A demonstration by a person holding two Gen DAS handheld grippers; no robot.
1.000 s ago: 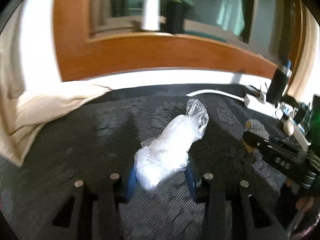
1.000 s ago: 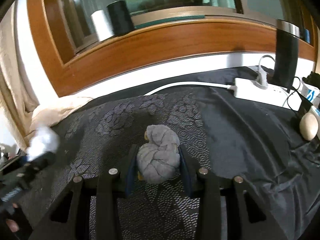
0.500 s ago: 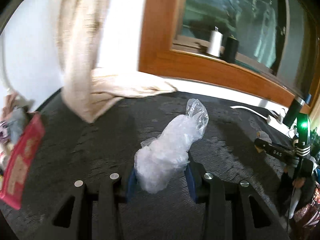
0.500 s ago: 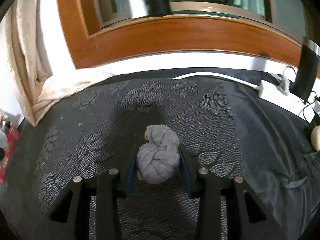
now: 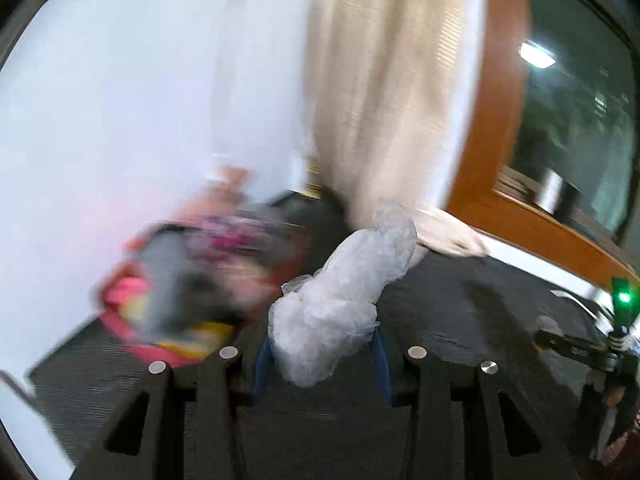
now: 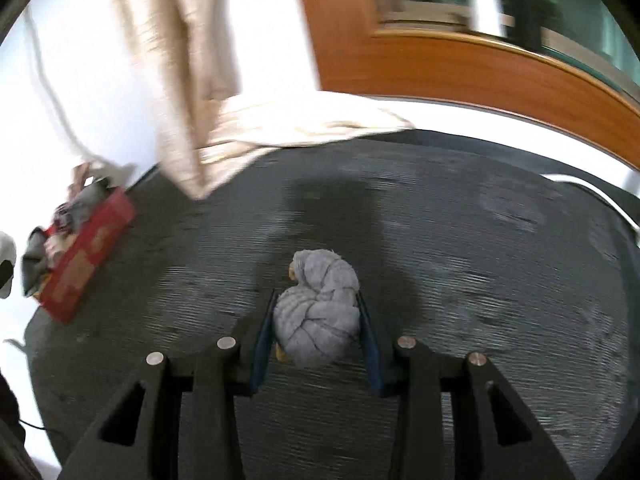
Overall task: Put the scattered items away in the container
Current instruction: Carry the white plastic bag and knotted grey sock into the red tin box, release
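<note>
My left gripper [image 5: 320, 354] is shut on a crumpled clear plastic bag [image 5: 340, 304], which sticks up and forward between the blue pads. Just beyond it to the left lies the red container [image 5: 128, 326], blurred, with grey and pink items heaped in it. My right gripper [image 6: 316, 338] is shut on a rolled grey sock ball [image 6: 320, 312] above the dark patterned cloth. In the right wrist view the red container [image 6: 86, 252] sits far left at the cloth's edge. The right gripper [image 5: 576, 348] shows at the right edge of the left wrist view.
A cream curtain [image 6: 192, 80] hangs at the back and pools on the dark cloth [image 6: 460, 248]. A wooden window frame [image 6: 460, 64] runs behind, with a white and a black cylinder on the sill. A white wall stands behind the container.
Both grippers have swung left across the cloth with their loads. The red container has come close in front of the left gripper and into the right wrist view.
</note>
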